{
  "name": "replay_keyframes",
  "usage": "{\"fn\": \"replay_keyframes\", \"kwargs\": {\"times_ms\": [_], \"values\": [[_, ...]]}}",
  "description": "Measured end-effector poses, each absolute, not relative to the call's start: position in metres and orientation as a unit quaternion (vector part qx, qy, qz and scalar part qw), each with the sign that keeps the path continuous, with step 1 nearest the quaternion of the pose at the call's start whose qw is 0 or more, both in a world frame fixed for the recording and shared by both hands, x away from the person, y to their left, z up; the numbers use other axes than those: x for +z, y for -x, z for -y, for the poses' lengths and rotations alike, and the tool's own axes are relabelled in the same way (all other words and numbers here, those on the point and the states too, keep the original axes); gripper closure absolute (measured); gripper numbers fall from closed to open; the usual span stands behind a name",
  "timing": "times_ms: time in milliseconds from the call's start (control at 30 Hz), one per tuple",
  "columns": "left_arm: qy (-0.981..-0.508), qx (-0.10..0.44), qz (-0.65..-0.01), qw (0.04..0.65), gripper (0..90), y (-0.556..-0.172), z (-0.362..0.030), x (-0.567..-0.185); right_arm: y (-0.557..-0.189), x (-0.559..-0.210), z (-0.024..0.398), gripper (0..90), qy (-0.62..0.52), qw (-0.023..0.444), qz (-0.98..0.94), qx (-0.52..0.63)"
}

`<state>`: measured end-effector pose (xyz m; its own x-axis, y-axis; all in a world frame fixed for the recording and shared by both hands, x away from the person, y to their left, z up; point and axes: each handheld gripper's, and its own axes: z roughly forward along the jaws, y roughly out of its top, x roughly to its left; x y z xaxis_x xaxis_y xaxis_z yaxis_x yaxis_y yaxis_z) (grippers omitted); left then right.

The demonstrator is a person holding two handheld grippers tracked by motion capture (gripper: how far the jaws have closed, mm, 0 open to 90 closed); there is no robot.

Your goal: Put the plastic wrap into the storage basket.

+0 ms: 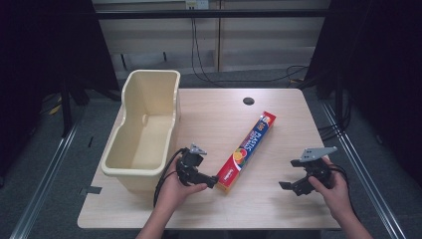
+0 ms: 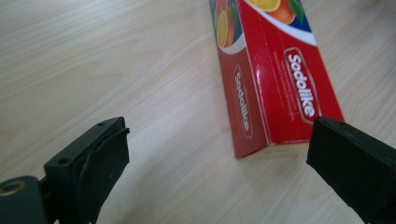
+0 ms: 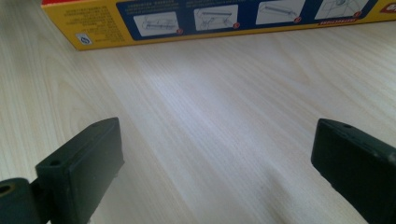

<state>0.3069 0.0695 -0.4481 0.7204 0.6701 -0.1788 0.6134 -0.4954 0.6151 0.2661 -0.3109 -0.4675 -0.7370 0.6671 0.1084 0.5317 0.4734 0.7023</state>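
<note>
Overhead, the high view lays out the whole wooden table: a cream plastic bin stands on its left part, and a long red box of plastic wrap lies flat and slantwise near the middle, its near end toward the person. That view also shows both hands at the near edge, the left hand just right of the bin's near corner and the right hand well off to the right.

The left gripper view adds what the overhead one cannot: the box's near end seen close up, the red top and side panels each carrying the white word "Sodolike" and orange slices printed farther along. The right gripper view shows the box's other long side, a yellow panel with a blue strip of small instruction drawings.

The left gripper has its jaws spread wide with nothing between them; the near end of the box lies just beyond and toward its right-hand jaw, not touched as far as can be seen. The right gripper is likewise spread wide over bare wood, pointing at the box from well apart.
</note>
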Motion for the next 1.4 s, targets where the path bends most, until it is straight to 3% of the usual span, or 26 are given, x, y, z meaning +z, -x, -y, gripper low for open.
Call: {"fn": "replay_keyframes", "kwargs": {"times_ms": [733,1400], "values": [[-0.874,0.019,-0.362,0.324,5.4,-0.35,-0.013,-0.42,-0.265,-0.466,0.311,1.9,-0.357,0.114,-0.85,0.371],[-0.879,0.025,-0.369,0.302,6.2,-0.386,0.041,-0.425,-0.266,-0.467,0.313,1.9,-0.358,0.112,-0.848,0.374]]}}
